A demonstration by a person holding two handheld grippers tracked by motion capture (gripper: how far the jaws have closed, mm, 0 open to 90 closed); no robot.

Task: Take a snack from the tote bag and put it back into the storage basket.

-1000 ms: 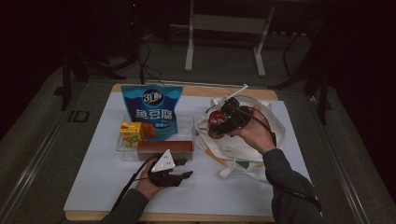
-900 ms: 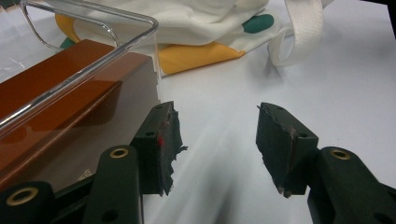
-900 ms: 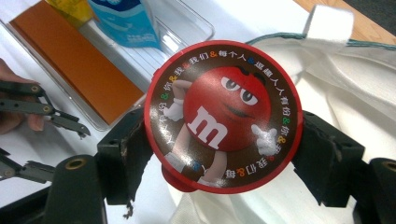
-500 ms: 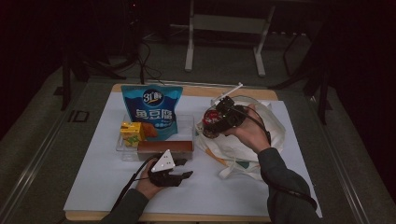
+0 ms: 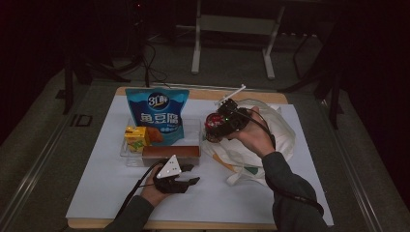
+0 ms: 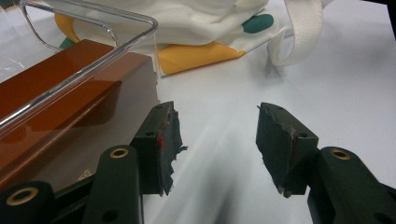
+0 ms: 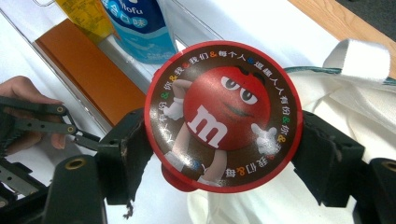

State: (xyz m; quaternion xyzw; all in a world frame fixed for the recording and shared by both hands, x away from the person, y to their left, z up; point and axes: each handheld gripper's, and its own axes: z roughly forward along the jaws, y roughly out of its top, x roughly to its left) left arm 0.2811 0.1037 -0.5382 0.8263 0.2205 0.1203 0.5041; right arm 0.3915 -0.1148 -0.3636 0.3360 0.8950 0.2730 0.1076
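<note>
My right gripper (image 5: 215,129) is shut on a round red M&M's tin (image 5: 211,123), held above the left edge of a white cloth tote bag (image 5: 275,133). In the right gripper view the tin's printed lid (image 7: 222,116) faces the camera, with a black jaw pressing on each side. My left gripper (image 5: 189,175) rests low on the white table mat in front of a brown box (image 5: 170,152). Its jaws point right and stand open with nothing between them (image 6: 217,140). The brown box (image 6: 56,93) lies just to its left.
A clear plastic tray (image 5: 194,126) holds the brown box, a yellow juice carton (image 5: 136,137) and an upright blue snack bag (image 5: 157,113). The tote's strap (image 6: 299,32) lies on the mat ahead of the left gripper. The wooden table edge (image 5: 203,93) runs along the back.
My right gripper has carried the tin a little to the left, toward the tray. The left gripper has stayed put.
</note>
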